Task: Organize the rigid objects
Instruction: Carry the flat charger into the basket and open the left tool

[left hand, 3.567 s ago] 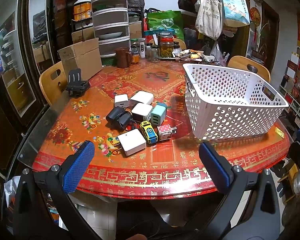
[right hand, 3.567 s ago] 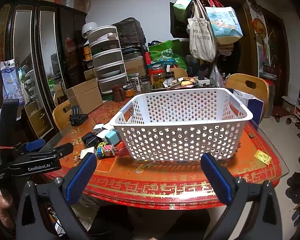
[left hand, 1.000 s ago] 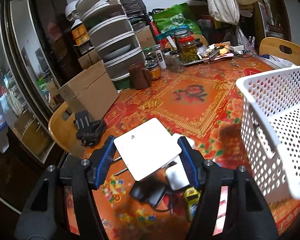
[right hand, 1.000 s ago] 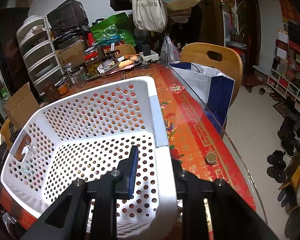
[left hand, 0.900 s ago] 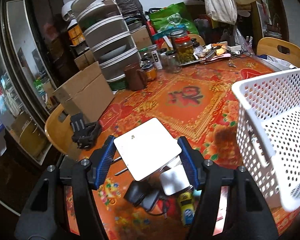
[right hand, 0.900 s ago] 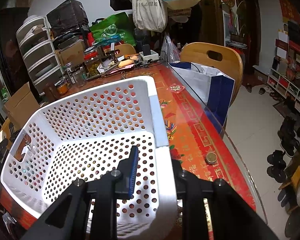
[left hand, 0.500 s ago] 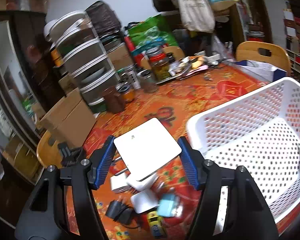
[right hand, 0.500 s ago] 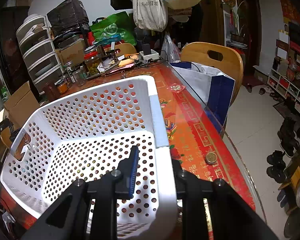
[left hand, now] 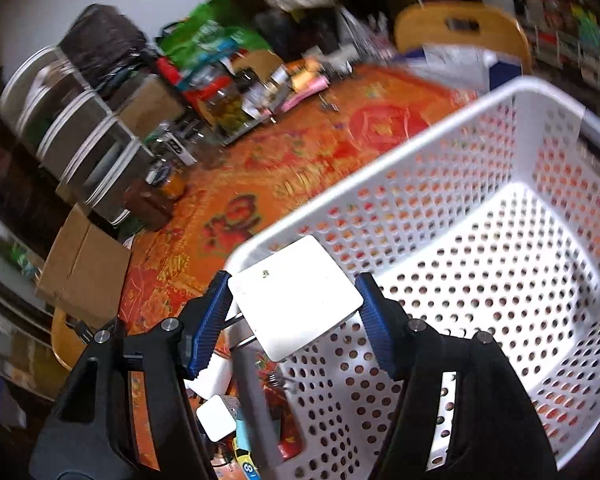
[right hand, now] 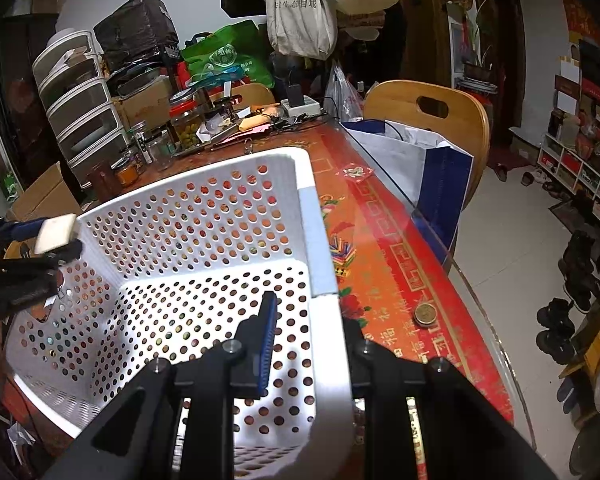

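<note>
The left gripper point(left hand: 296, 312) is raised above the table point(left hand: 300, 152) and tipped down toward the near corner of the basket point(left hand: 480, 248), its two ribbed blue pads point(left hand: 212, 316) closed on opposite edges of a flat white charger point(left hand: 296, 296). The charger is a smooth, square block with rounded corners and a tiny mark near one edge; metal prongs stick out beneath it on the left pad's side. It hangs in the air over the basket's rim, not yet down inside. From the right wrist view the same charger point(right hand: 56, 232) shows as a small white slab pinched at the far left corner of the basket point(right hand: 204, 280), with the left gripper's point(right hand: 50, 234) black frame behind it. The right gripper point(right hand: 308, 320) sits low at the opposite side, clamped on the basket's wall: one blue pad point(right hand: 266, 340) lies inside against the perforated plastic, the other finger is hidden outside it. The basket is glossy white plastic, rectangular, its walls and floor punched with rows of round holes and its rim thick and smooth. Below the left gripper, on the red and gold patterned tablecloth, lie more small chargers point(left hand: 216, 416), white and squarish, with a teal one point(left hand: 246, 436) beside them. A cardboard box point(left hand: 84, 268) stands at the table's left edge, jars point(right hand: 186, 122) cluster at the far side, and a wooden chair point(right hand: 432, 116) stands beyond.
</note>
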`<state>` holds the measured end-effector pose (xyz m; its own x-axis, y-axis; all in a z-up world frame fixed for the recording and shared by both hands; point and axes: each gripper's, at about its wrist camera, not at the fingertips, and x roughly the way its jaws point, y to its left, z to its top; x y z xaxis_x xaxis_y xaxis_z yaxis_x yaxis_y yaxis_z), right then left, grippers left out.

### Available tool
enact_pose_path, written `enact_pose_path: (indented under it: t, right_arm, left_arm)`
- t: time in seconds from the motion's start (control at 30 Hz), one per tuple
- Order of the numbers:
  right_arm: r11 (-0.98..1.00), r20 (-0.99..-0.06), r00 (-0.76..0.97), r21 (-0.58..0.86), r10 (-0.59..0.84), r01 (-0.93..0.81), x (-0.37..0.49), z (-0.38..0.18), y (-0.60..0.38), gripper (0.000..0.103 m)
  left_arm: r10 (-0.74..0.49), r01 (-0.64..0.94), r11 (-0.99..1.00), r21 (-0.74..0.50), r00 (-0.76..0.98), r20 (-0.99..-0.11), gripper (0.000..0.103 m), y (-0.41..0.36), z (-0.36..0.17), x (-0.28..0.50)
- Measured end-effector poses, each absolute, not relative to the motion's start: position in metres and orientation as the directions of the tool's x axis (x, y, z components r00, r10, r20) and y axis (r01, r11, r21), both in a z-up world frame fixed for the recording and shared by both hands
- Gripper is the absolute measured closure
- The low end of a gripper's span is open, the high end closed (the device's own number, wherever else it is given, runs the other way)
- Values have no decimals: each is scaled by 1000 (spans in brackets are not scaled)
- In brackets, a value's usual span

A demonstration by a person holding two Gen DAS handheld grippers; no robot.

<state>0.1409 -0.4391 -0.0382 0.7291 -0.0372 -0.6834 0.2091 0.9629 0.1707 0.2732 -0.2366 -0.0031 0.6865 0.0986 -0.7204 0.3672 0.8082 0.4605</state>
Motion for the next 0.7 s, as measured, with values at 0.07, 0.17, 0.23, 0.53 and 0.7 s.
enact_pose_path:
  t: [0.07, 0.17, 0.23, 0.53, 0.7]
  right_arm:
    - [963, -684, 729, 173, -35, 208, 141, -38, -440, 83]
    - [962, -685, 728, 175, -34, 210, 140, -38, -441, 83]
    - [962, -685, 728, 176, -34, 210, 139, -38, -440, 83]
    - [958, -695, 718, 176, -40, 224, 141, -39, -441, 84]
    - [959, -704, 708, 159, -56, 233, 143, -39, -440, 85]
  left_arm:
    - [116, 399, 789, 467, 649, -752, 42, -246, -13, 280]
    - [162, 466, 746, 476, 566, -808, 42, -258, -33, 290]
    - [176, 498, 736, 458, 513, -840, 42, -262, -42, 295]
    - [127, 510, 749, 424, 517, -847, 24, -256, -40, 295]
    - [-30, 416, 859, 298, 622, -782, 19, -197, 14, 273]
